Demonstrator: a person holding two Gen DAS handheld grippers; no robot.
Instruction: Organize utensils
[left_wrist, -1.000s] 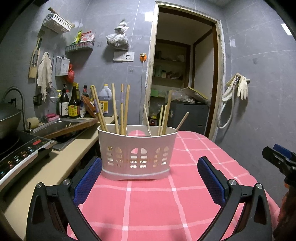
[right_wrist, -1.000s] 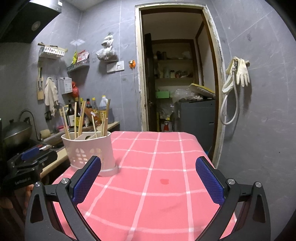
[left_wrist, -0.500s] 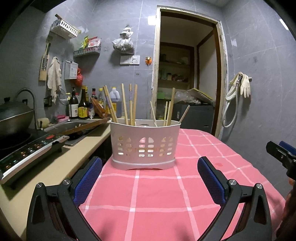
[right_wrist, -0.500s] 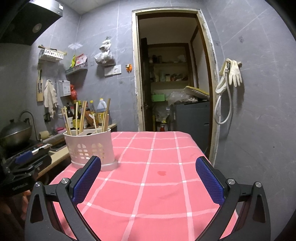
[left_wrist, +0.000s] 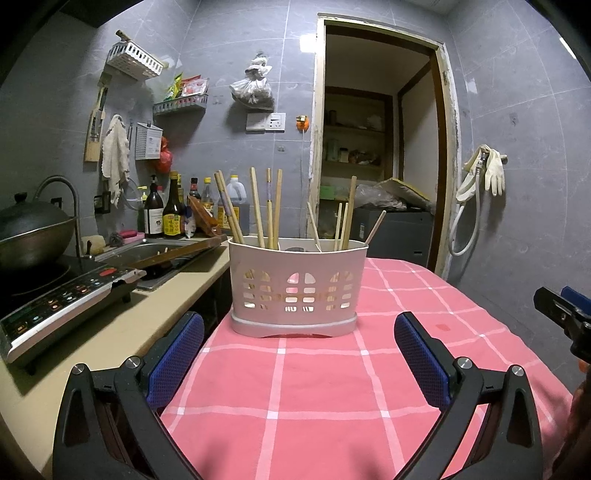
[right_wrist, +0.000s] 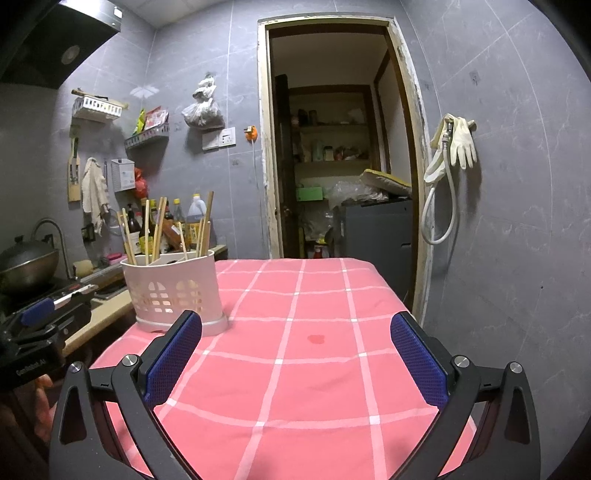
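Observation:
A white perforated utensil holder (left_wrist: 295, 288) stands on the pink checked tablecloth (left_wrist: 314, 387), with several wooden chopsticks (left_wrist: 258, 206) upright in its left and right compartments. My left gripper (left_wrist: 299, 354) is open just in front of it, nothing between its blue pads. In the right wrist view the holder (right_wrist: 173, 288) sits at the table's left edge, and my right gripper (right_wrist: 295, 358) is open over the bare cloth, empty. The other gripper shows at the right edge (left_wrist: 569, 314) of the left view and at the left edge (right_wrist: 40, 325) of the right view.
A counter (left_wrist: 110, 332) left of the table carries an induction cooker (left_wrist: 62, 295), a wok (left_wrist: 29, 232), a sink (left_wrist: 147, 251) and bottles (left_wrist: 166, 214). An open doorway (left_wrist: 373, 166) lies behind. A hose and gloves (left_wrist: 480, 177) hang on the right wall.
Both cameras have drawn back and lowered, so the holder looks slightly smaller and more level. Both grippers stay open; nothing was picked up.

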